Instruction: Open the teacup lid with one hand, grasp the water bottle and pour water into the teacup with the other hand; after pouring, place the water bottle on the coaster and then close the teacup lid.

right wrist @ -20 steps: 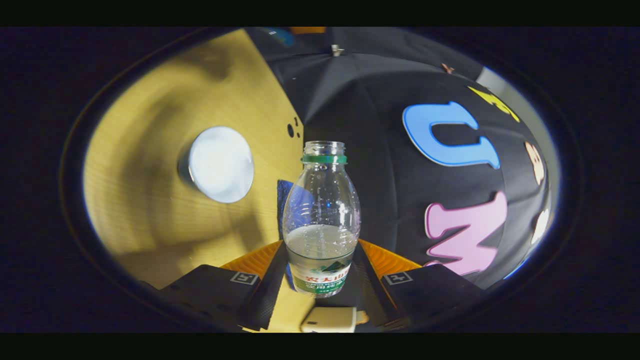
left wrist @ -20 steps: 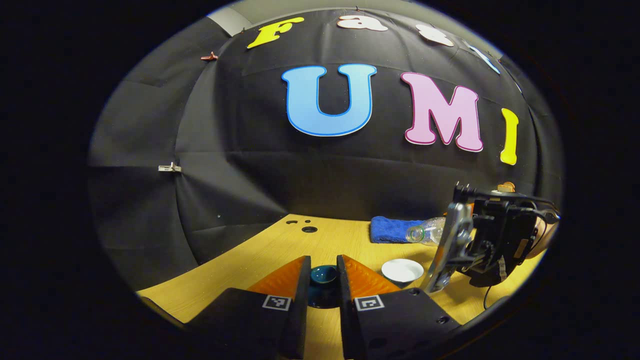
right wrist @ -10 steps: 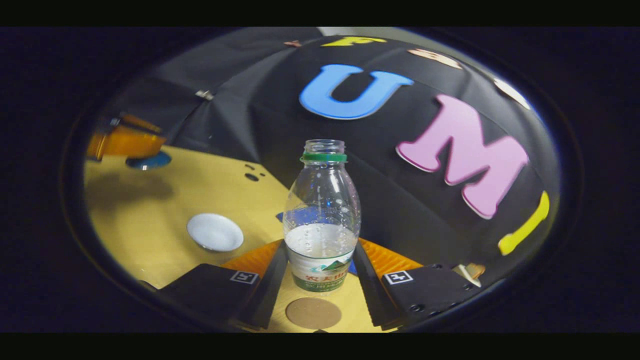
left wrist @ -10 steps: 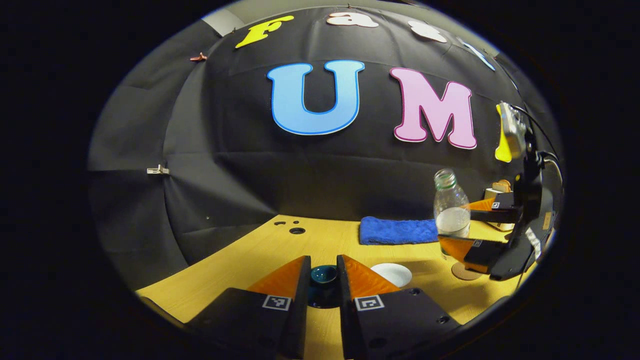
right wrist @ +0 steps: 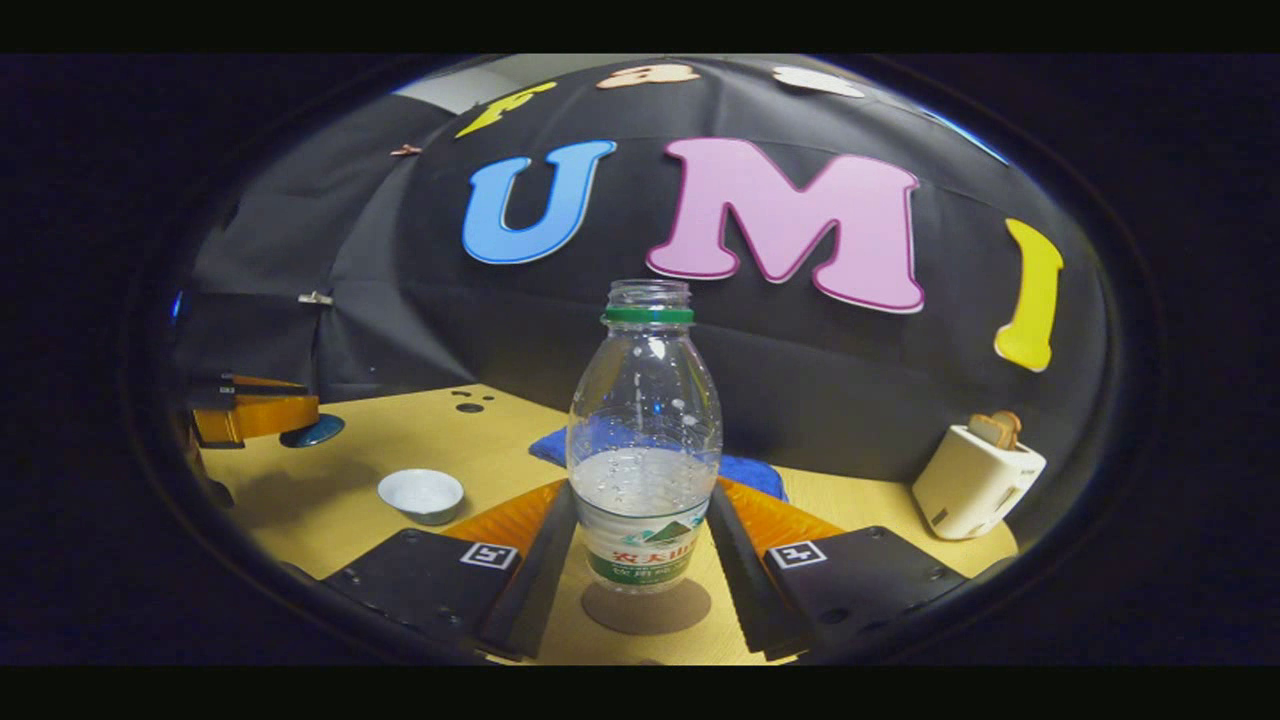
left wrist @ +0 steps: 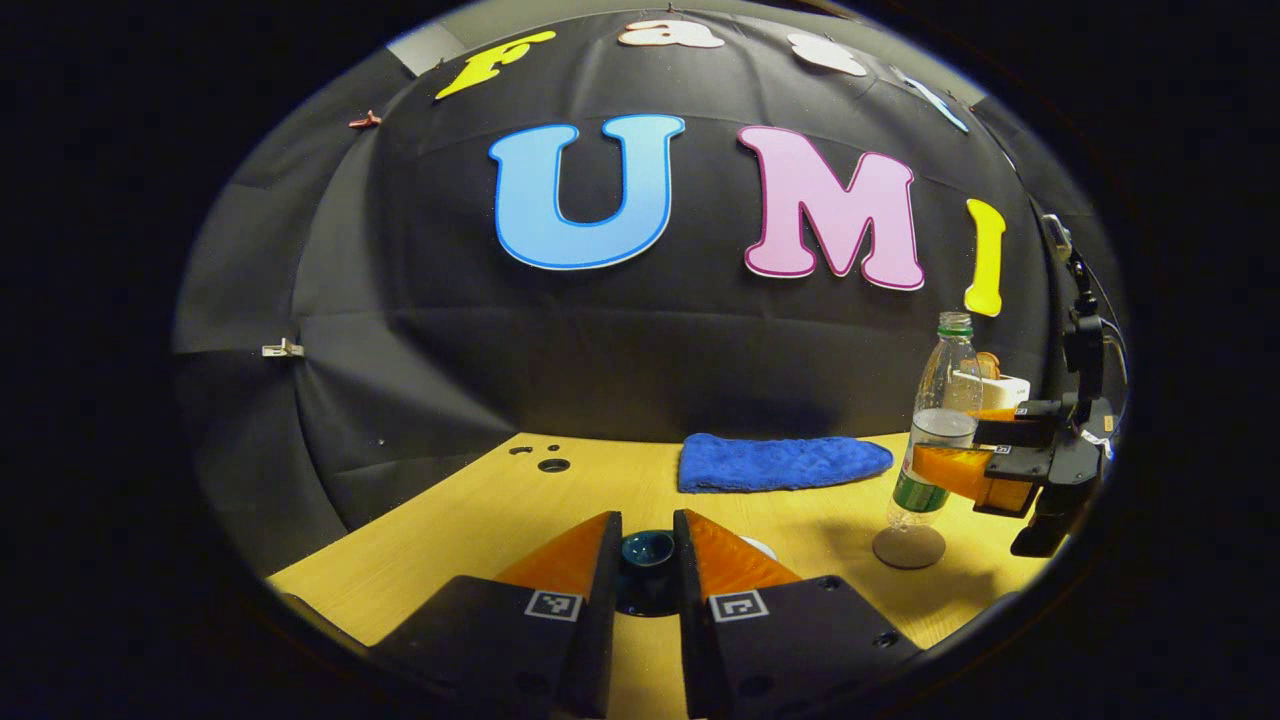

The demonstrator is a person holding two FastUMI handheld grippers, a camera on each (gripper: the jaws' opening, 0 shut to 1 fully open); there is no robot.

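In the left gripper view, the left gripper (left wrist: 648,560) sits nearest, its two fingers clenched on the dark lid (left wrist: 647,548), which is pinched between them above the wooden table (left wrist: 480,520). Just past the right finger a sliver of the white cup (left wrist: 757,546) peeks out.

Farther right, the bottle (left wrist: 935,430) stands upright over the round coaster (left wrist: 908,547); whether its base touches the coaster cannot be told. The right gripper (left wrist: 965,445) grasps it from the right at mid-height. Beyond, a blue cloth (left wrist: 780,463) lies near the far edge of the table.

In the right gripper view, the right gripper's (right wrist: 640,545) fingers press on both sides of the uncapped bottle (right wrist: 645,440), which is partly filled with water, with the coaster (right wrist: 646,606) right under it. To the left the cup (right wrist: 421,494) stands open on the table (right wrist: 330,500), and farther left the left gripper (right wrist: 255,415) holds the lid (right wrist: 312,431). To the far right stands a white toaster (right wrist: 975,480) with toast in it.
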